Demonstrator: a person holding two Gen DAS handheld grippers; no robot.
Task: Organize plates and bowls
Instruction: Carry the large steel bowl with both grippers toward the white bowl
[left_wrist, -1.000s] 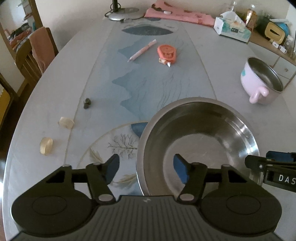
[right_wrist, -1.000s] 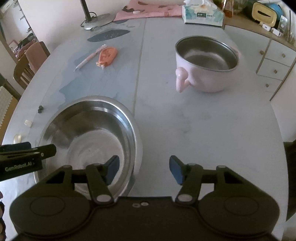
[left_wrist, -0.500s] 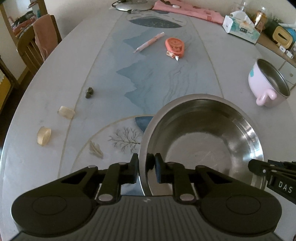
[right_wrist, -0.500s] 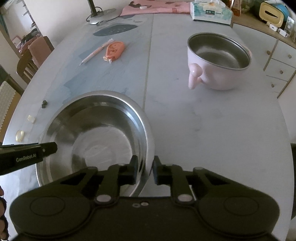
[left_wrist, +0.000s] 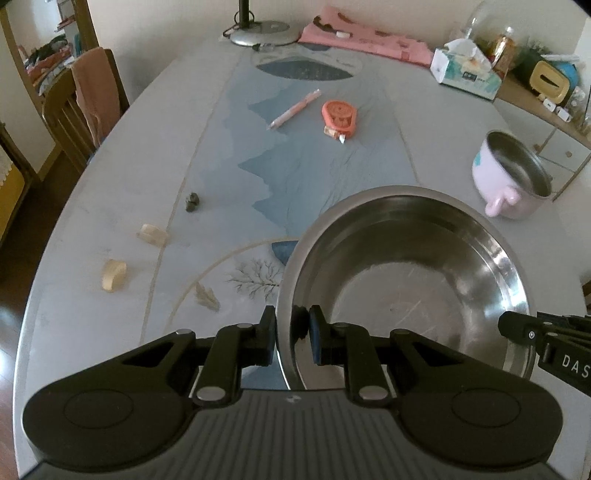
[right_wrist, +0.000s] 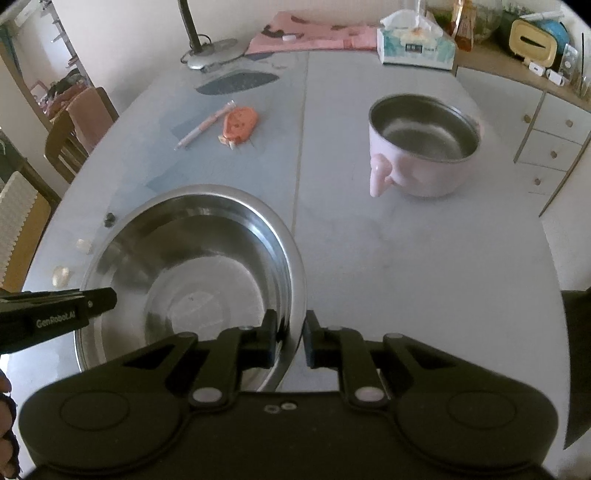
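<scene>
Your left gripper (left_wrist: 292, 334) is clamped on the near left rim of the steel bowl (left_wrist: 402, 280), one finger outside the wall, one inside. Your right gripper (right_wrist: 290, 338) pinches the opposite rim the same way, so the bowl (right_wrist: 192, 273) hangs between your two hands over the table (right_wrist: 406, 258). Both sets of jaws have just closed on it. Ahead and to the right of your right gripper stands the pink pot (right_wrist: 423, 147), well apart from the bowl. Farther ahead of your left gripper lie a pink pen (left_wrist: 295, 109) and an orange tape dispenser (left_wrist: 339, 119).
</scene>
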